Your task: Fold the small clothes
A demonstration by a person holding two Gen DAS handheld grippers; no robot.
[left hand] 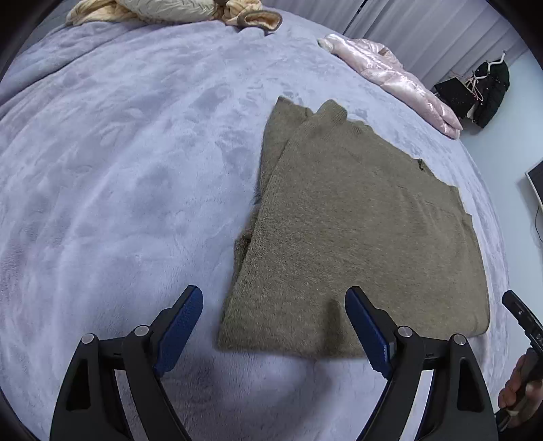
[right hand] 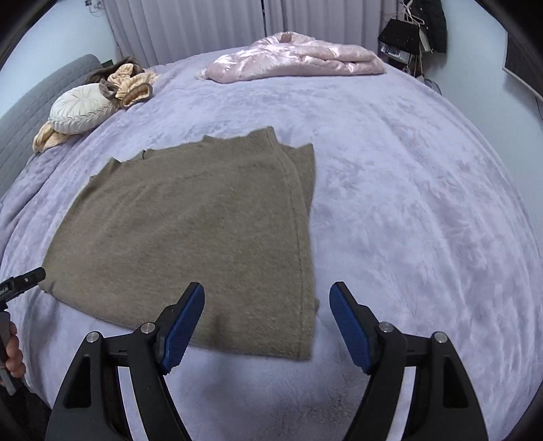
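Note:
An olive-brown knitted garment (left hand: 356, 217) (right hand: 183, 230) lies flat on the lavender blanket (left hand: 118, 169) (right hand: 407, 203), with one side folded over so a narrow doubled strip shows along one edge. My left gripper (left hand: 274, 298) hovers open above the garment's near left corner, nothing pinched between its blue pads (left hand: 180, 325). My right gripper (right hand: 267, 295) is open over the near right corner, its pads (right hand: 349, 325) apart from the cloth. Each view catches the other gripper at its edge, the right one (left hand: 519, 315) and the left one (right hand: 23, 281), each held by a hand (left hand: 519, 390).
A shiny pink jacket (left hand: 397, 78) (right hand: 295, 57) lies at the bed's far side. A round cream pillow (right hand: 81, 108) and beige clothes (right hand: 135, 88) sit by the grey headboard (right hand: 20, 118). Dark clothes (left hand: 488, 91) hang against the wall past the bed, by the curtains (right hand: 190, 27).

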